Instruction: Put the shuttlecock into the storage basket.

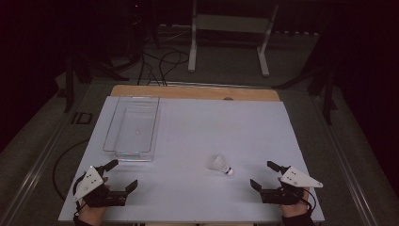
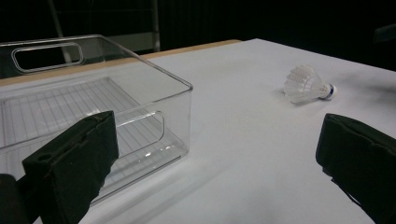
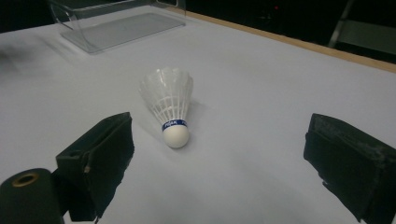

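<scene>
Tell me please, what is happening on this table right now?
A person holds one claw in each hand at the near edge of the white table. Both the left claw and the right claw are open and hold nothing. A white shuttlecock lies on its side nearer the right claw, cork toward it. A clear plastic bin stands empty near the left claw.

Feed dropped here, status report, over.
Left claw and right claw open, empty. Shuttlecock lying on table, untouched, nearer right claw. Clear bin empty. Path unobstructed.

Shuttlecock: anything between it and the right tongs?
Nothing visible: the white feathered shuttlecock lies on bare white tabletop ahead of the open right tongs, cork end toward them.
</scene>
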Demonstrator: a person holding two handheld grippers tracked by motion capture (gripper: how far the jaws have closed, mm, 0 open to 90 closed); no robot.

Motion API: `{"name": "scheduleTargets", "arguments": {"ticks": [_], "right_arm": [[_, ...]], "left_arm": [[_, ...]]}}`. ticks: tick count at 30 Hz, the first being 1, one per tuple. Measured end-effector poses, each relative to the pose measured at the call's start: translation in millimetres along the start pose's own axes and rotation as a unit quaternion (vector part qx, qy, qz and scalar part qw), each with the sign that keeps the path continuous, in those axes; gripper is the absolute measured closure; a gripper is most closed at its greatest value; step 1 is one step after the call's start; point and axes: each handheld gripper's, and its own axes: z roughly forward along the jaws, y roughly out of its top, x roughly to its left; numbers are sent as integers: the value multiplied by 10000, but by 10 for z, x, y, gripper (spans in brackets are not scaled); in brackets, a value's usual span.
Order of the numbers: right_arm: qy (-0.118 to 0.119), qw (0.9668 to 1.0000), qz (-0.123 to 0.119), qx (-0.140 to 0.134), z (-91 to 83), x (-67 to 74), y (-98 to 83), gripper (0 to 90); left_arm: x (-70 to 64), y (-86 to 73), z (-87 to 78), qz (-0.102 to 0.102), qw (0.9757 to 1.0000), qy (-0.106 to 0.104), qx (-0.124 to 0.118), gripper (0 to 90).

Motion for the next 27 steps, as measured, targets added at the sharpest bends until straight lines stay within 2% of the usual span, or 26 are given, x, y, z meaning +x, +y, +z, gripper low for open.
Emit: {"name": "scheduleTargets", "arguments": {"ticks": [5,7,10,12,13,21,26,27], "right_arm": [[23,10000,-49,32,-29,6,49,83],[-43,9999,-100,55,-46,14,76,83],[-24,10000,20,29,-76,-5,136,82],[140,9998,118,8,-94,-31,194,78],[138,9998,127,-4,-105,-35,222,78],[161,9998,15,-122,-184,-73,379,78],[197,9998,-62,-21,-180,-106,447,78],[258,9994,-121,180,-168,-104,492,78]], "left_arm": [[0,2,-5,0,10000,7,-9,0],[1,2,-8,0,10000,9,-11,0],[3,2,-11,-10,10000,23,-22,0],[4,1,-9,-7,10000,27,-12,0],[5,1,-9,-16,10000,21,-18,0],[6,0,-3,-33,10000,13,-25,0],[2,4,-4,-32,10000,13,-24,0],[2,4,-4,-33,10000,11,-26,0]]}}
